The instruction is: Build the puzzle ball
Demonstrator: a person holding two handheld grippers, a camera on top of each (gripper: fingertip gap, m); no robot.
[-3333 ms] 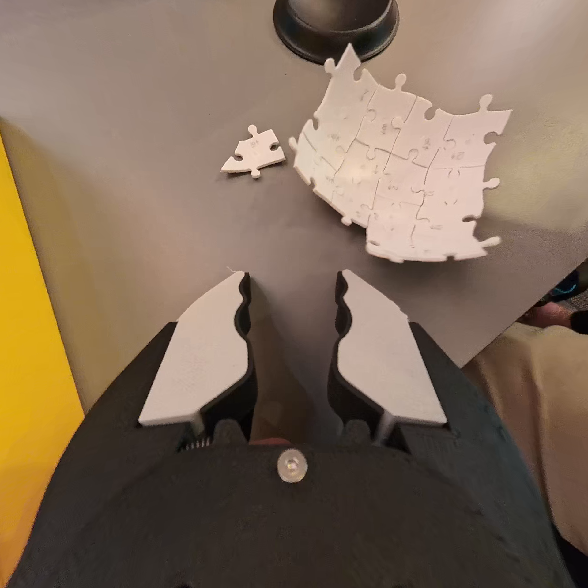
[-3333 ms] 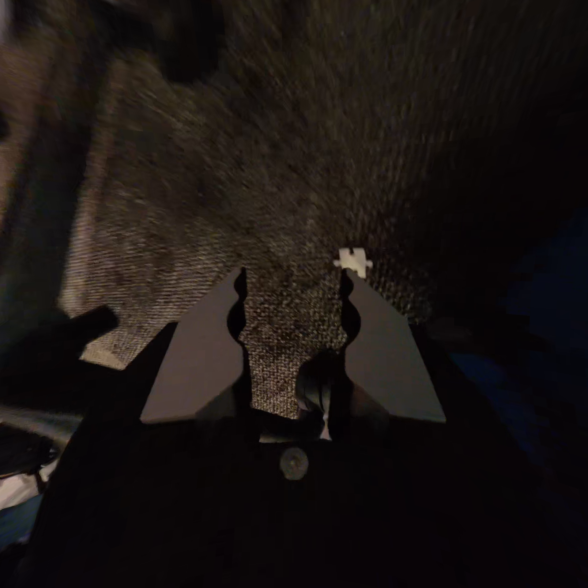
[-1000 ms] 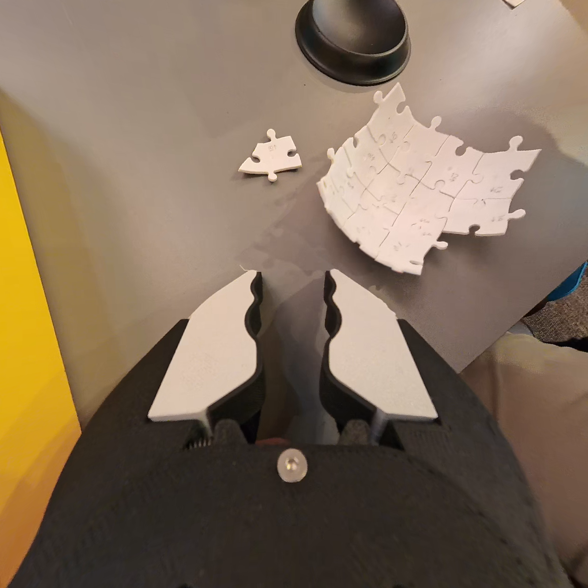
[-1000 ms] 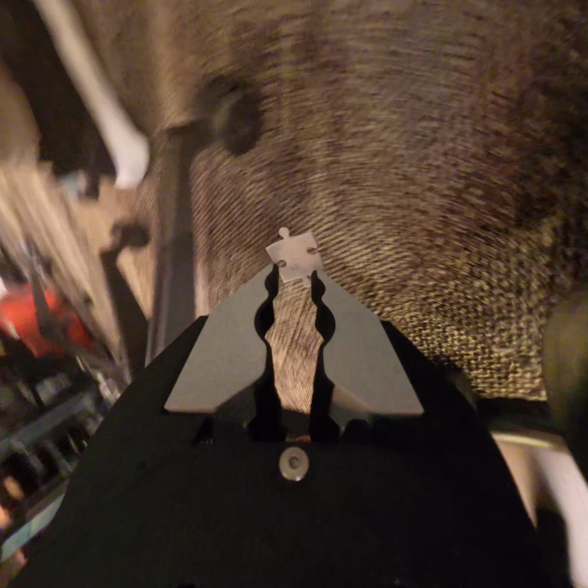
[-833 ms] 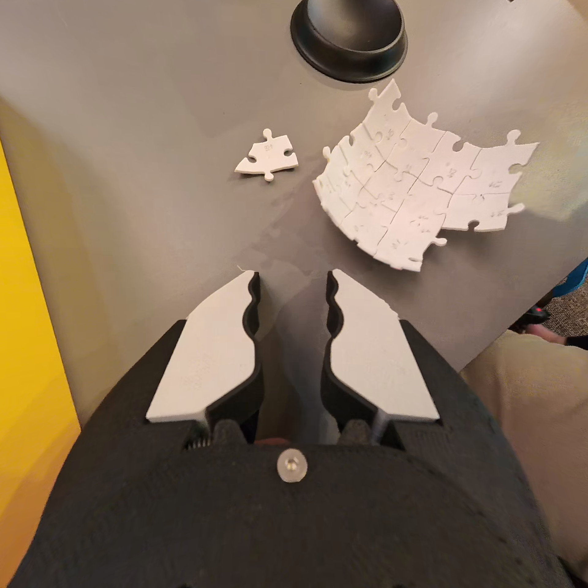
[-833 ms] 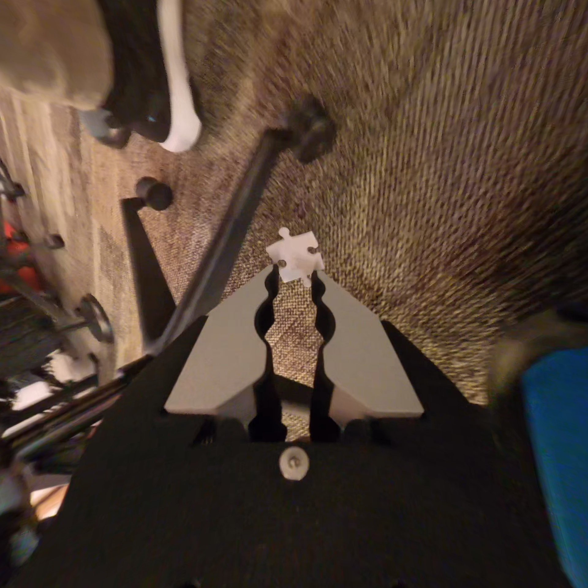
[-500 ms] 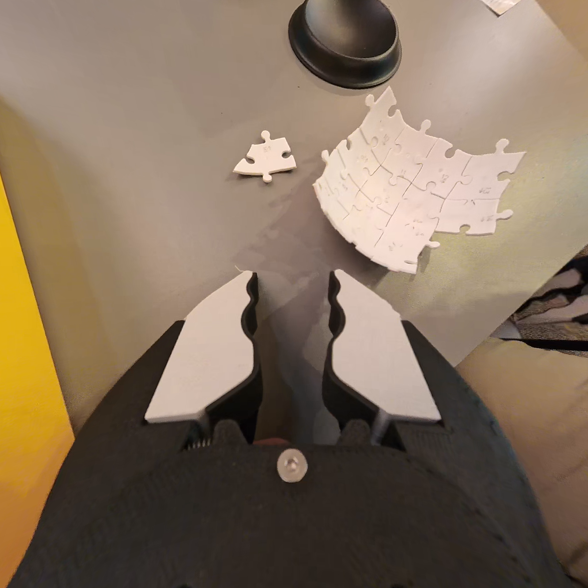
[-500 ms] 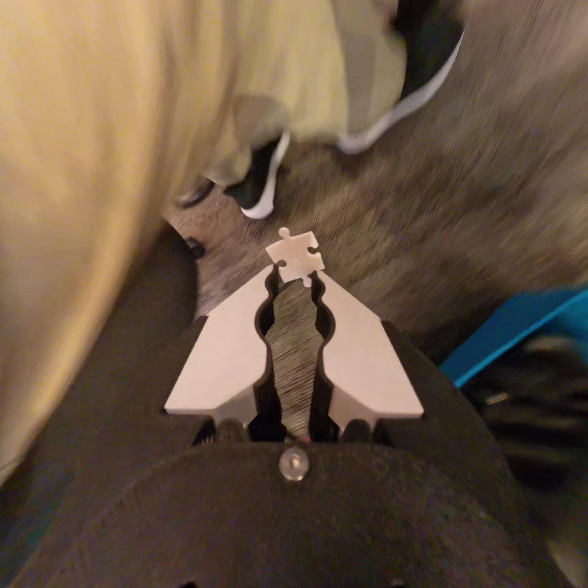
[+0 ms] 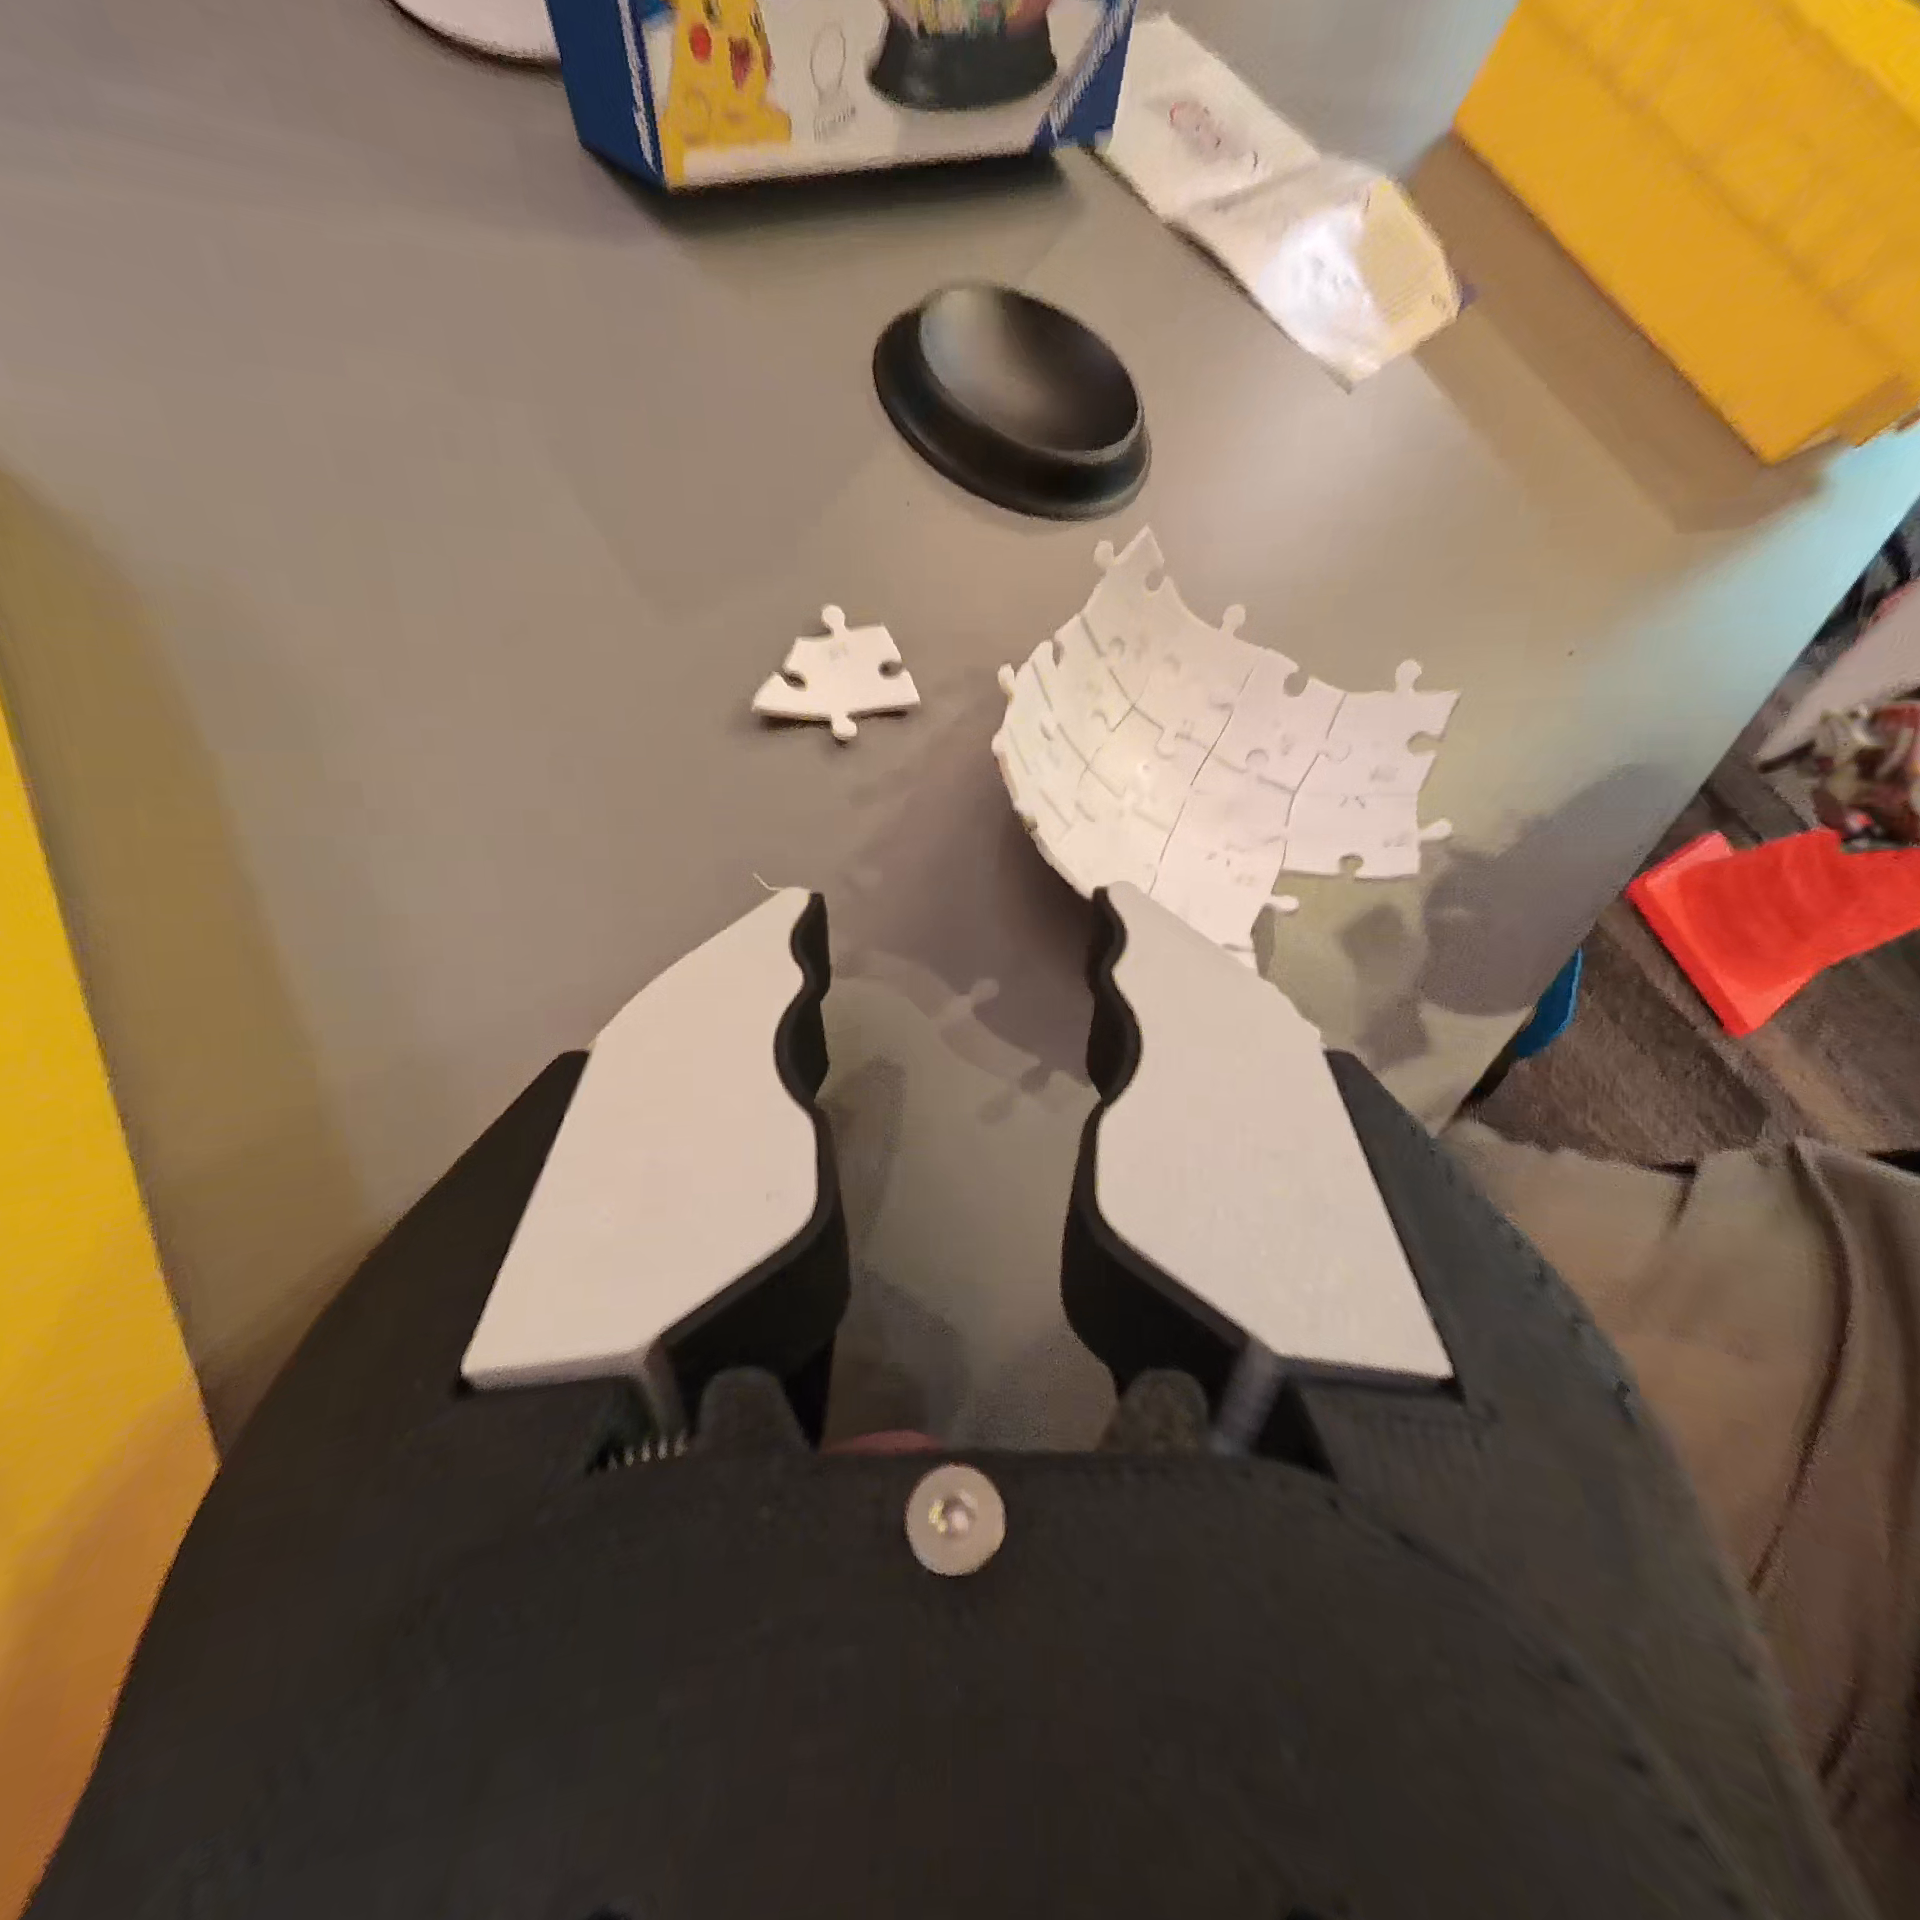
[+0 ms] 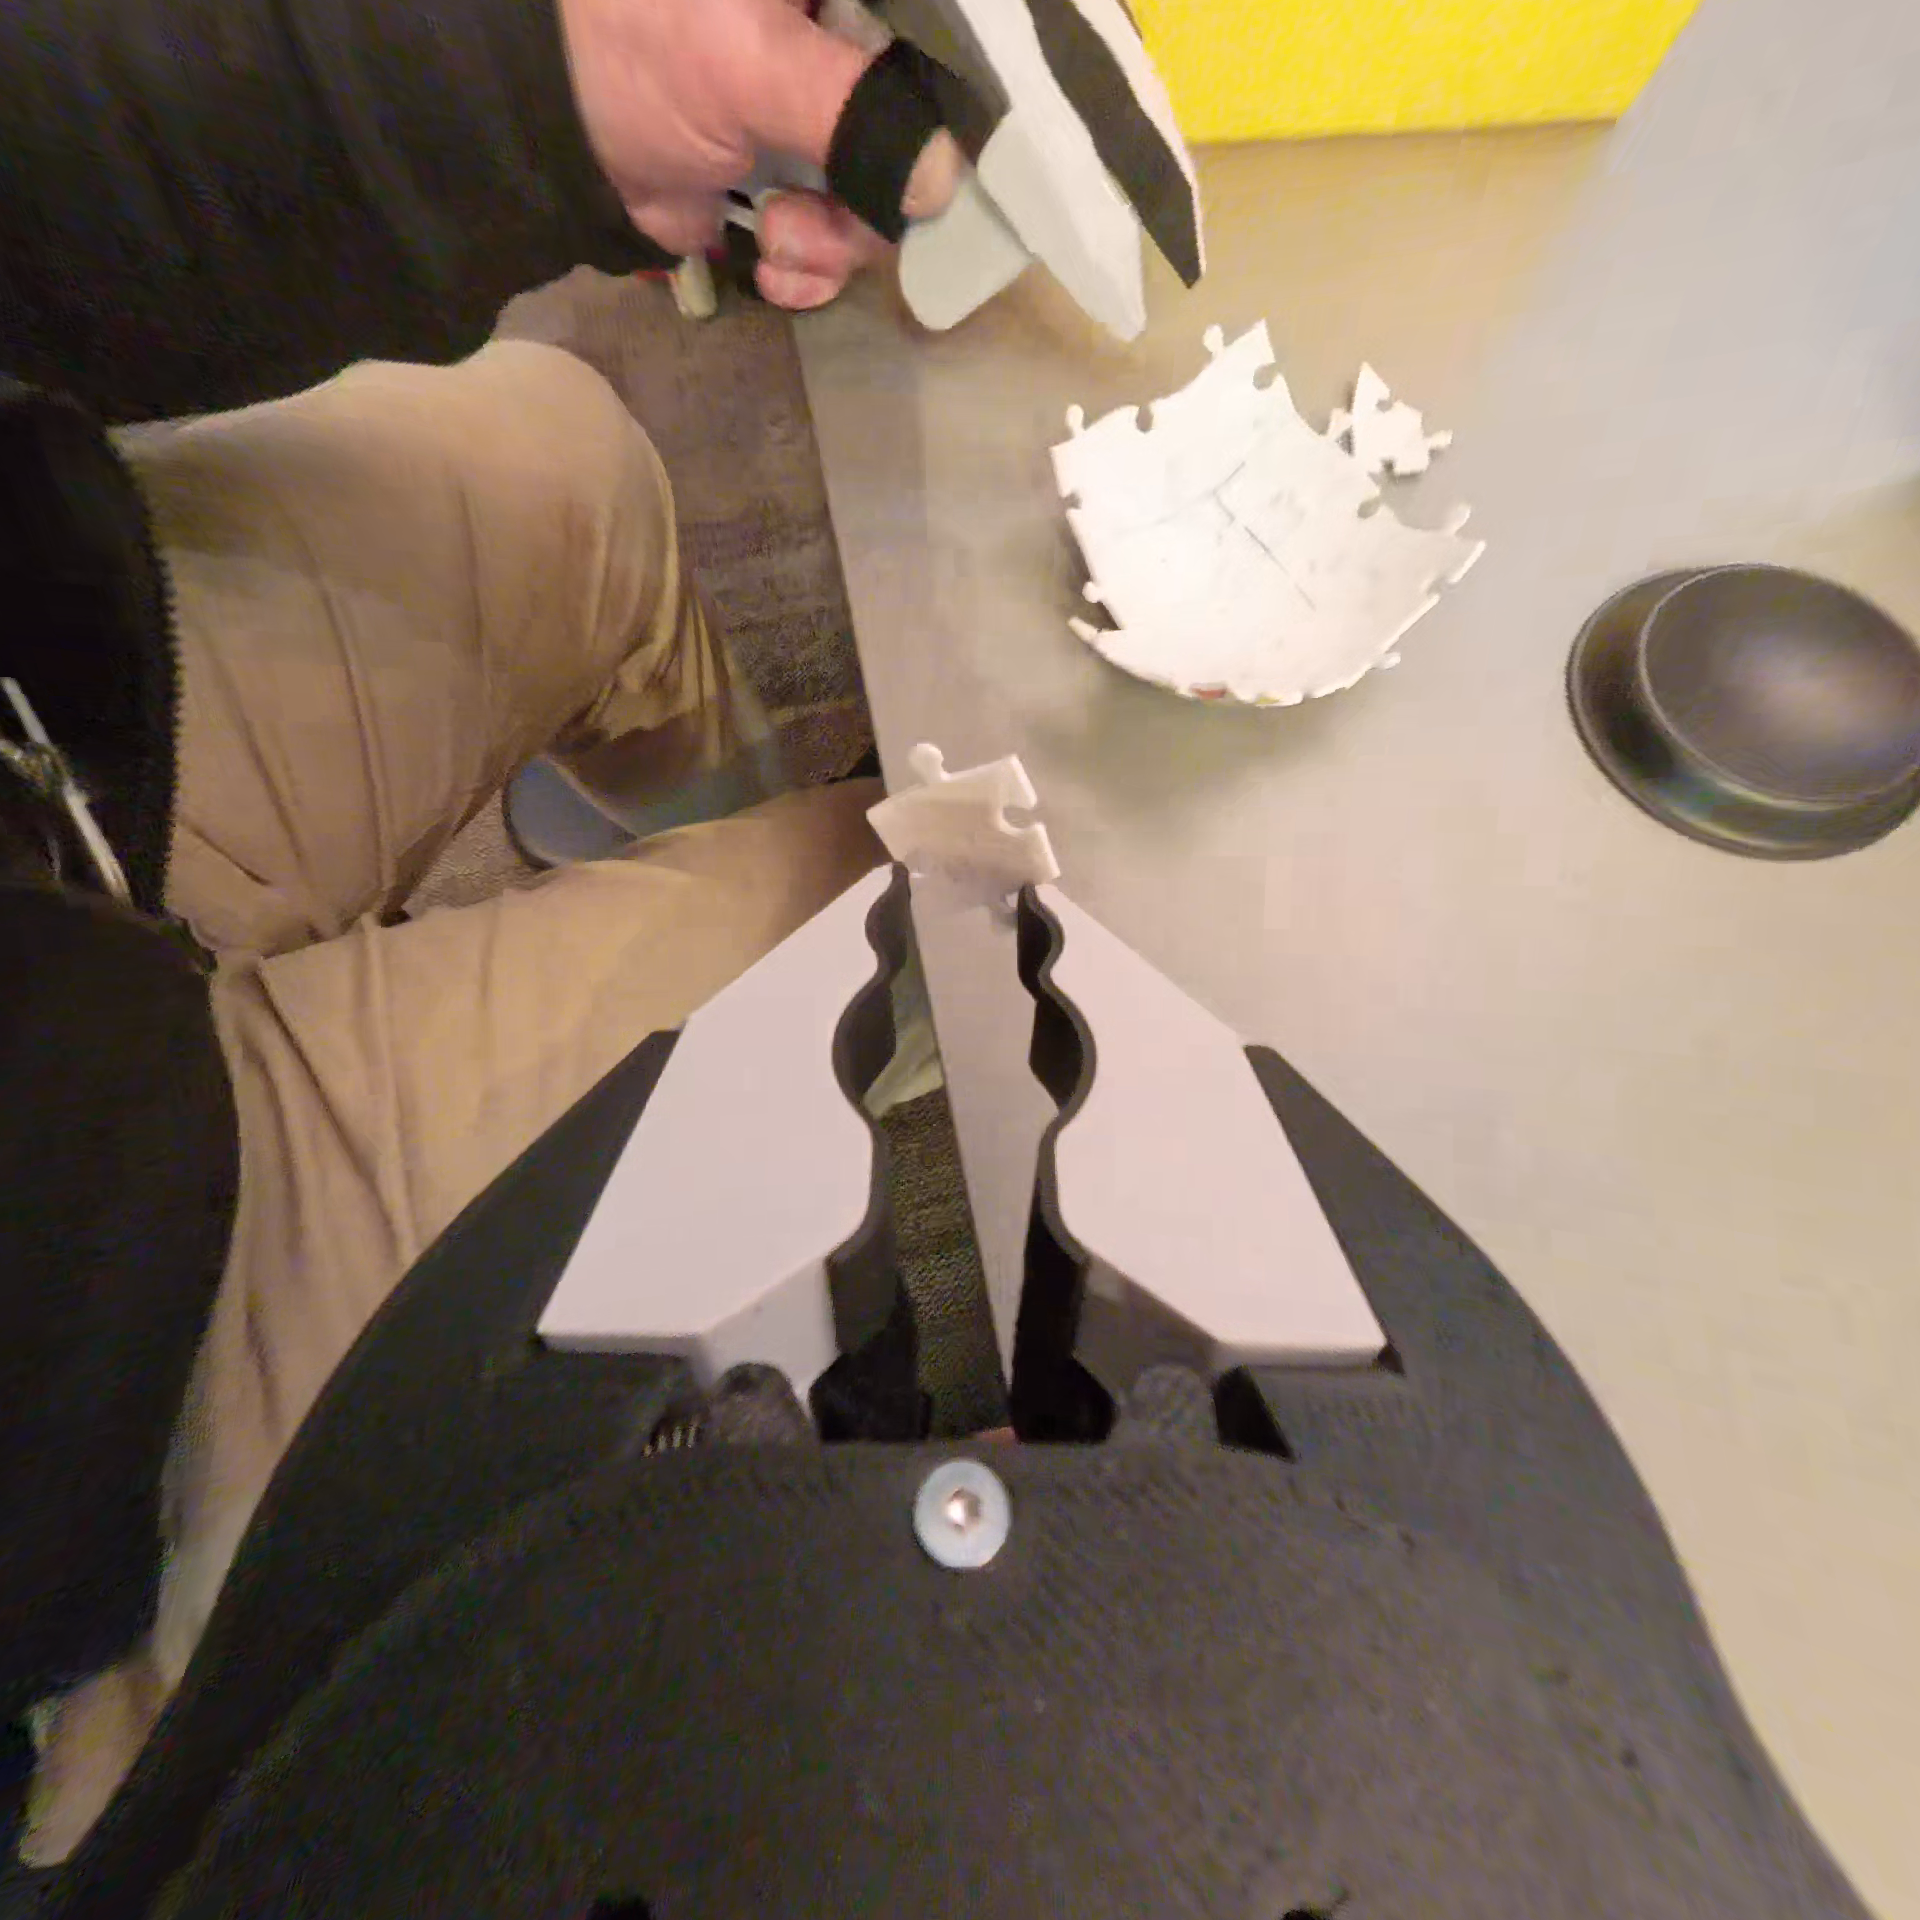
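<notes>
the landmark here is the curved, bowl-shaped puzzle shell point(image 9: 1216, 769) lying white side up on the grey counter point(image 9: 416, 520). going left to right in the left wrist view: a loose puzzle piece point(image 9: 836, 686) is lying flat just left of the shell, apart from it; the left gripper point(image 9: 956, 914) is hovering in front of the shell with its fingers spread and nothing between them; a round black stand point(image 9: 1013, 410) is sitting behind the shell; a crinkled plastic bag point(image 9: 1309, 260) is lying farther behind it to the right.

in the right wrist view, the right gripper point(image 10: 961, 883) is hanging near the counter's edge, short of the shell point(image 10: 1247, 561), its fingers pinching a single white piece point(image 10: 961, 821) by its lower edge.

the step in hand looks like bringing this held piece to the shell. the next move probably calls for the left gripper steadying the shell's rim while the right is lining up the piece's tabs with an open edge and pressing it in; the thin shell may skid or flex.
</notes>
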